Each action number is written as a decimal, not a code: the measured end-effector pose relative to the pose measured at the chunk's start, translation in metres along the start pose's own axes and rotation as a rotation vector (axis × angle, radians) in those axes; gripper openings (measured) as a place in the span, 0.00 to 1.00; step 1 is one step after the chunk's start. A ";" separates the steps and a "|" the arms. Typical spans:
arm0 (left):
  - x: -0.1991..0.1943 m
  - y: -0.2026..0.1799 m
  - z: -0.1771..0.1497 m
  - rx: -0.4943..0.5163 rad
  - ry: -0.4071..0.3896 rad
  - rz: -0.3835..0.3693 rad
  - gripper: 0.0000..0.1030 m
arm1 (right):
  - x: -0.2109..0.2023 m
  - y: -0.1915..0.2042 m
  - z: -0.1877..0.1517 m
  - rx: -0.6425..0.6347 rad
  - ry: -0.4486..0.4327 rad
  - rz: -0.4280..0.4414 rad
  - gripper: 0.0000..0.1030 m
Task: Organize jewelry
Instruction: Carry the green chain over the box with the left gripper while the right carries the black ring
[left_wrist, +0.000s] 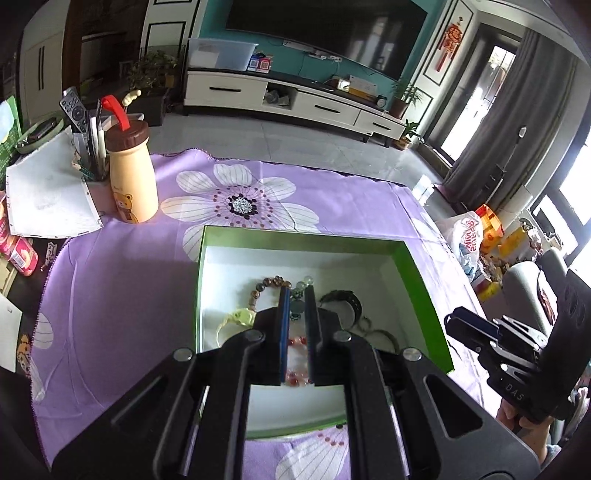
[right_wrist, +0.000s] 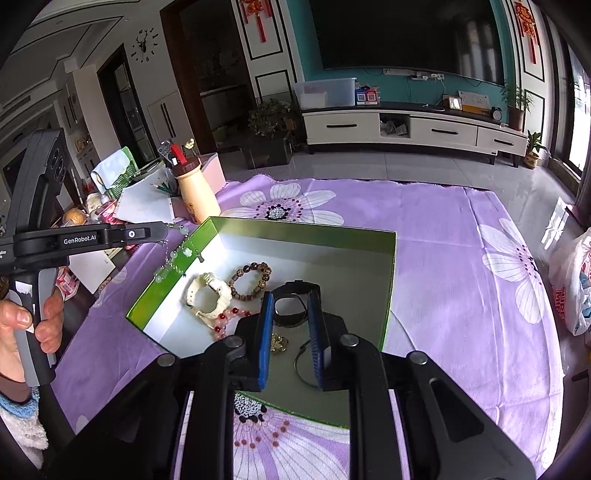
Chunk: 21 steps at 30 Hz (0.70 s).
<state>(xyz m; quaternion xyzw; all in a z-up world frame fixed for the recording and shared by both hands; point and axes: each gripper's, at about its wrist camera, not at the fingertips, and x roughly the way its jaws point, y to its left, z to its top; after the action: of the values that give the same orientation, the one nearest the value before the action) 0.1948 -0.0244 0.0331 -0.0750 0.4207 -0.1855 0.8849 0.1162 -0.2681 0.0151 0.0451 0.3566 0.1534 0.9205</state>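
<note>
A green box (left_wrist: 417, 269) with a white floor holds jewelry: a brown bead bracelet (right_wrist: 251, 280), a cream bracelet (right_wrist: 207, 295), a red bead bracelet (right_wrist: 227, 319), a black watch (right_wrist: 295, 295) and a gold piece (right_wrist: 279, 341). My left gripper (left_wrist: 297, 295) is shut on a pale green bead necklace (right_wrist: 177, 254) that dangles over the box's left rim in the right wrist view. My right gripper (right_wrist: 290, 301) is open and empty above the box, over the black watch. It also shows in the left wrist view (left_wrist: 454, 321) at the right.
A purple flowered cloth (right_wrist: 443, 258) covers the table. A cream bear bottle (left_wrist: 131, 177), a pen holder with remotes (left_wrist: 88, 147) and papers (left_wrist: 48, 199) stand at the left. A plastic bag (right_wrist: 572, 284) lies at the right.
</note>
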 end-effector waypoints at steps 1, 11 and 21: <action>0.003 0.002 0.003 -0.007 0.002 0.003 0.07 | 0.002 -0.002 0.001 0.003 0.003 0.000 0.18; 0.026 0.010 0.021 -0.032 0.018 0.029 0.07 | 0.030 -0.012 0.011 0.022 0.039 -0.018 0.18; 0.055 0.018 0.030 -0.029 0.054 0.075 0.07 | 0.062 -0.020 0.016 0.047 0.099 -0.023 0.18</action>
<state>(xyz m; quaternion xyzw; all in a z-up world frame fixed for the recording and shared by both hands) 0.2547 -0.0299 0.0077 -0.0672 0.4495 -0.1480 0.8784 0.1751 -0.2674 -0.0169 0.0548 0.4058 0.1362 0.9021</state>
